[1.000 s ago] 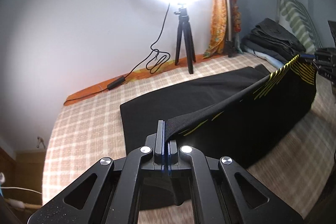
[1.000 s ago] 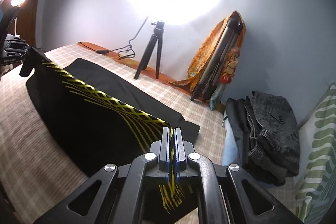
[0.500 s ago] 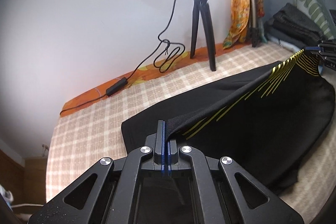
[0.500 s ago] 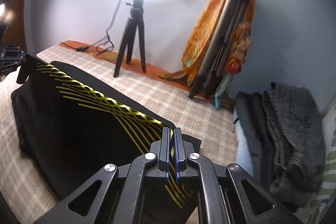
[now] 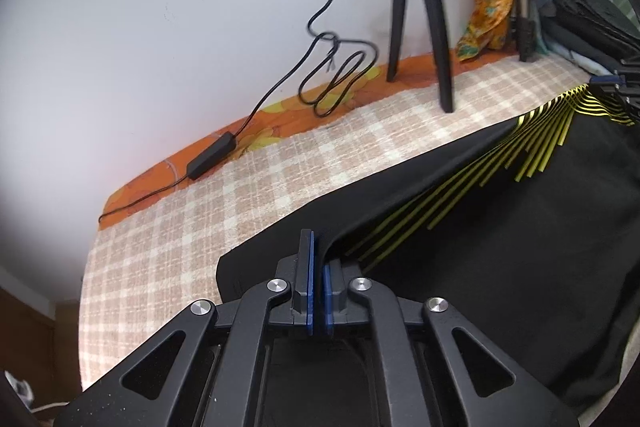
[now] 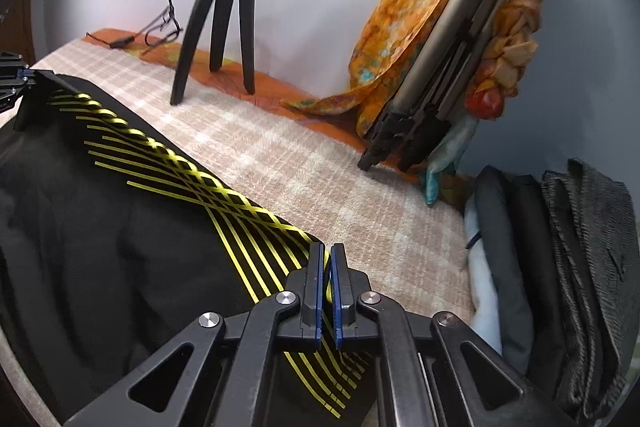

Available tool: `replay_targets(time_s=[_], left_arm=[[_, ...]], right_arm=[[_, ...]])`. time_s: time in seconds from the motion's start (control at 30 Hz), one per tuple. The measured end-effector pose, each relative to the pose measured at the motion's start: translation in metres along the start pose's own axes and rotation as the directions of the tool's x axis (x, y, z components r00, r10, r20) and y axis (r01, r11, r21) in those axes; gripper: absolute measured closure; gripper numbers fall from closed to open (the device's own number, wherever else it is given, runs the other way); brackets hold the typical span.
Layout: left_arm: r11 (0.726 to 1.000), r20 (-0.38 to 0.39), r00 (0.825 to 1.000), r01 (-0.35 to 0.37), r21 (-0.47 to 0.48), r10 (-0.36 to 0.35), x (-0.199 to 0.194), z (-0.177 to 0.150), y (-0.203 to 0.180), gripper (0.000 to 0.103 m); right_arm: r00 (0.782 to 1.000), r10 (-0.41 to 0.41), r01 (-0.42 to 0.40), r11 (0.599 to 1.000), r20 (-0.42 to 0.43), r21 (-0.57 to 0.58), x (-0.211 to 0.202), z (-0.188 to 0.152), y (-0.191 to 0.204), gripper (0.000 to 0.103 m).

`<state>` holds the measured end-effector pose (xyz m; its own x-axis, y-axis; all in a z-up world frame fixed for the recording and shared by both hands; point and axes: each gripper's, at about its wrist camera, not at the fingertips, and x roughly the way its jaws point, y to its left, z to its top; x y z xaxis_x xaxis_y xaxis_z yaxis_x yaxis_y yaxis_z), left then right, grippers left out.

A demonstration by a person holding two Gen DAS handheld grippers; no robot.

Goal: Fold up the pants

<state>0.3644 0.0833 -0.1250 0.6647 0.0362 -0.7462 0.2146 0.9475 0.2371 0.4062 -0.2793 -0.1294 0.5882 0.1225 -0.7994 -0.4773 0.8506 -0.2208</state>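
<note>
- Slippage is the main risk: the left gripper (image 5: 316, 291) has its fingers nearly closed on one end of the pants' (image 5: 500, 259) top edge, and only a thin fold of cloth sits between the blue pads, so a tug along the edge could pull it free
- Same worry at the right gripper (image 6: 327, 297), whose fingers are pinched close on the other end of that edge, right over the yellow stripes (image 6: 224, 203); a narrow gap shows between the pads, so the hold looks light
- If one end drops, the raised edge would sag and the fold would land crooked or bunched
- Uneven lowering could also leave the top layer out of line with the layer beneath, as I judge it
- Carrying the edge too far toward the back edge of the bed (image 5: 280, 167) might bring it against the tripod (image 5: 424, 27) or the cable (image 5: 340, 75) lying there
- The pants are black, with thin yellow lines that fan out and cross near the held edge
- The held edge is stretched fairly taut between the two grippers, while the rest hangs down and spreads over the checked bed in soft folds
- They lie across the middle of the bed, well apart from the stack of dark clothes (image 6: 560, 267) at its right end, near the cloth-draped folded stand (image 6: 460, 39) in the back corner
</note>
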Motion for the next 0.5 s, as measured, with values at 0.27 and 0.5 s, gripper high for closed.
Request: replay_targets(time_s=[0.27, 0.5], left_arm=[[0.989, -0.01, 0.993, -0.116, -0.096, 0.116, 0.004, -0.005, 0.036, 0.06], [0.968, 0.007, 0.986, -0.159, -0.196, 0.164, -0.02, -0.018, 0.072, 0.06]], right_arm=[[0.996, -0.025, 0.022, 0.999, -0.081, -0.034, 0.023, 0.001, 0.003, 0.101], [0.99, -0.103, 0.104, 0.995, -0.096, 0.009, 0.024, 0.005, -0.01, 0.05]])
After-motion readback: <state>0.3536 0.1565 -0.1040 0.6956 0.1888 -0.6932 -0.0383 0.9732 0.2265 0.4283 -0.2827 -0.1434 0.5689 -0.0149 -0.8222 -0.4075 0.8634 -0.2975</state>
